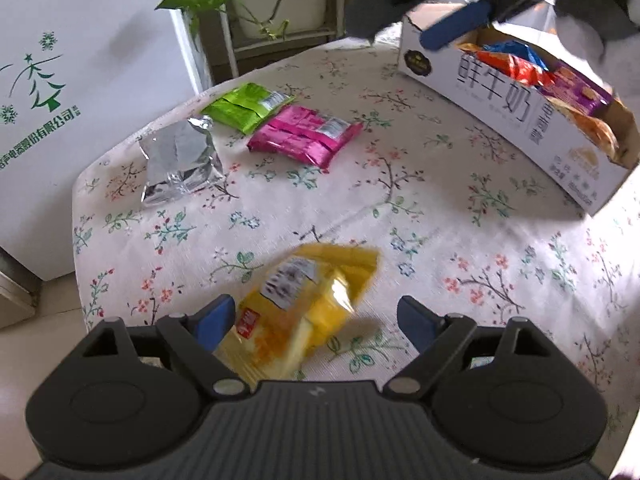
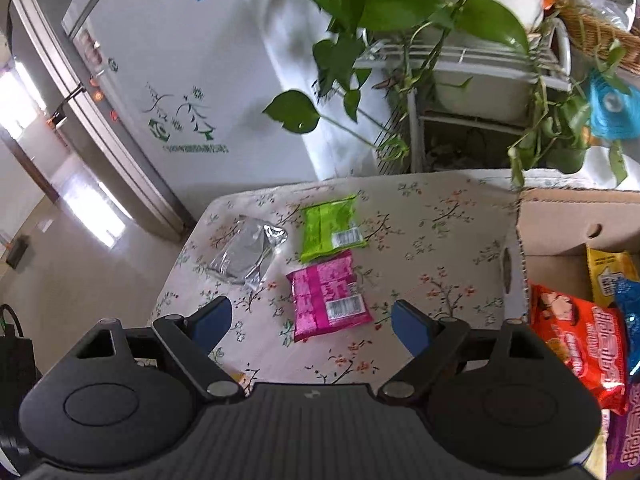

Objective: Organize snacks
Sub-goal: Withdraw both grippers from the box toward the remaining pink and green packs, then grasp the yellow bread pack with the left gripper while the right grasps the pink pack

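A yellow snack packet (image 1: 304, 304) lies on the floral tablecloth between my open left gripper's (image 1: 316, 320) blue fingertips, nearer the left one. Farther off lie a pink packet (image 1: 304, 136), a green packet (image 1: 248, 106) and a silver packet (image 1: 180, 160). The white cardboard box (image 1: 500, 120) at the right holds several snack bags. My right gripper (image 2: 312, 320) is open and empty, high over the table beside the box (image 2: 552, 232); the pink packet (image 2: 328, 296), green packet (image 2: 330, 228) and silver packet (image 2: 248, 252) lie below it. It also shows at the top of the left wrist view (image 1: 456, 28).
A white fridge (image 2: 168, 92) stands past the table's far left edge. A plant stand with potted vines (image 2: 452, 80) is behind the table. The table edge (image 1: 80, 216) drops to the tiled floor on the left.
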Demonstrator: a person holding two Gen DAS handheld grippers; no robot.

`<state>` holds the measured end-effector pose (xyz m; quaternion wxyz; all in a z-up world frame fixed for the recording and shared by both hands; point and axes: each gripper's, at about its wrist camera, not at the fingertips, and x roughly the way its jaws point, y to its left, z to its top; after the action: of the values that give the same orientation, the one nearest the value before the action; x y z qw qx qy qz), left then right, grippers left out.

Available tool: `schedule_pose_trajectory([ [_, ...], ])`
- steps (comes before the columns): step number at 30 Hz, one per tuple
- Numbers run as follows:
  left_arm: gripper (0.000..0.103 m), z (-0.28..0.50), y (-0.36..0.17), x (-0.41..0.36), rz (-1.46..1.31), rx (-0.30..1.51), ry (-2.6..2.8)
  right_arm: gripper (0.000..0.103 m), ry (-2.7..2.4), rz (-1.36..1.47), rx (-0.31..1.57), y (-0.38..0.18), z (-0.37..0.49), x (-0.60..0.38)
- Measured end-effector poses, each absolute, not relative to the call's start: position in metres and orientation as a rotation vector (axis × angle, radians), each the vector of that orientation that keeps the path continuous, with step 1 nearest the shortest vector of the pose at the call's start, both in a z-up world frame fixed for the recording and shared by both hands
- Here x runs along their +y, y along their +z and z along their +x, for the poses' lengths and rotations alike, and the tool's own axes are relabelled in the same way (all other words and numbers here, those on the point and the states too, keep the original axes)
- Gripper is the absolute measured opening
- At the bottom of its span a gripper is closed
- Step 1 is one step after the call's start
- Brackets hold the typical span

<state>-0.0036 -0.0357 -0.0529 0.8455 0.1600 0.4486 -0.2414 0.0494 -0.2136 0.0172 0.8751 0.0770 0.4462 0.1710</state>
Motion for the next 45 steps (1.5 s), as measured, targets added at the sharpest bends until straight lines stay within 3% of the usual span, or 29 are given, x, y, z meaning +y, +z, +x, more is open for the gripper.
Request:
schedule_pose_trajectory([
  [7, 0.079, 0.012, -0.057, -0.025, 0.253, 0.969, -0.396, 0.088, 0.369, 0.12, 0.947, -0.001, 0.054, -0.199],
  [17, 0.076, 0.034, -0.055, 0.013, -0.01, 1.022, -0.157, 0.082, 0.35, 0.065, 0.959, -0.03, 0.07, -0.179],
  [28, 0.082, 0.03, -0.058, 0.005, 0.058, 1.051, -0.21, 0.085, 0.317, 0.008, 0.957, -0.051, 0.088, -0.172],
  [34, 0.102, 0.029, -0.065, 0.005, 0.085, 1.048, -0.197, 0.086, 0.318, -0.048, 0.966, -0.061, 0.093, -0.162],
  [45, 0.103, 0.025, -0.068, 0.003, 0.084, 1.036, -0.182, 0.095, 0.297, -0.118, 0.968, -0.071, 0.095, -0.154],
])
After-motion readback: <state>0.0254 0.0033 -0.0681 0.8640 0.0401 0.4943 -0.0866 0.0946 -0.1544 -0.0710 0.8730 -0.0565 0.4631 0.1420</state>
